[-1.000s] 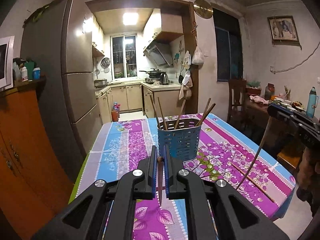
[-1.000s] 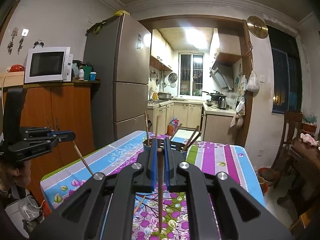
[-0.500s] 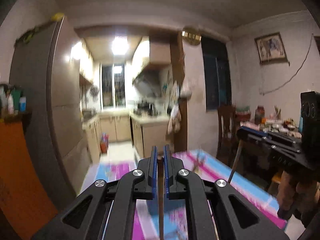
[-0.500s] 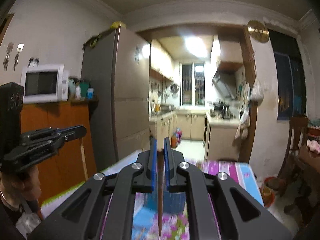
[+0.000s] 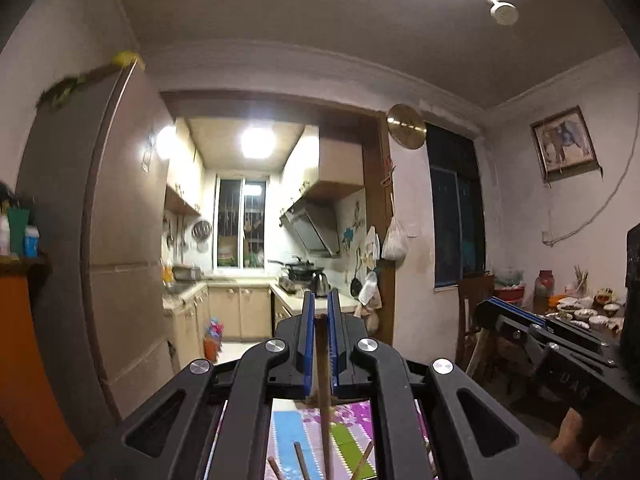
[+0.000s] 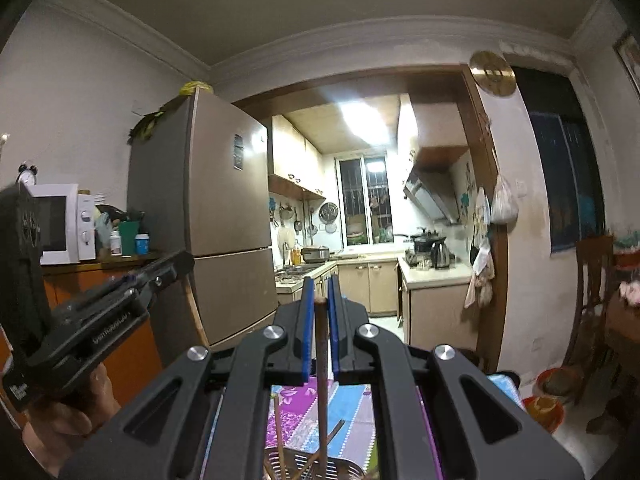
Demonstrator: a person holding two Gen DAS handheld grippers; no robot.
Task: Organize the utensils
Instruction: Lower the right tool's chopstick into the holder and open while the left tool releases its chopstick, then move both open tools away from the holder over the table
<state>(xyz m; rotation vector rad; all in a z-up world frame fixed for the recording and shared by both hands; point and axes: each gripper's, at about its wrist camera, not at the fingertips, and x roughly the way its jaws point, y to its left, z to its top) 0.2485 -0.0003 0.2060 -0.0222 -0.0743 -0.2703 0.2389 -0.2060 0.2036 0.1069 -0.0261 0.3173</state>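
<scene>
left wrist: left claw (image 5: 319, 312) clenched on upright chopstick (image 5: 322, 364), above the desk (image 5: 288, 432) | right wrist: right claw (image 6: 320, 300) clenched on another chopstick (image 6: 321, 360), hanging over utensil basket (image 6: 288, 466) on the desk

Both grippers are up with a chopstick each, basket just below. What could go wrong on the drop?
Left gripper pinches its brown wooden chopstick only at the very top, so it may swing. Right gripper holds its brown chopstick likewise. Sticks already in the perforated utensil basket lean across its mouth and could deflect them.
</scene>
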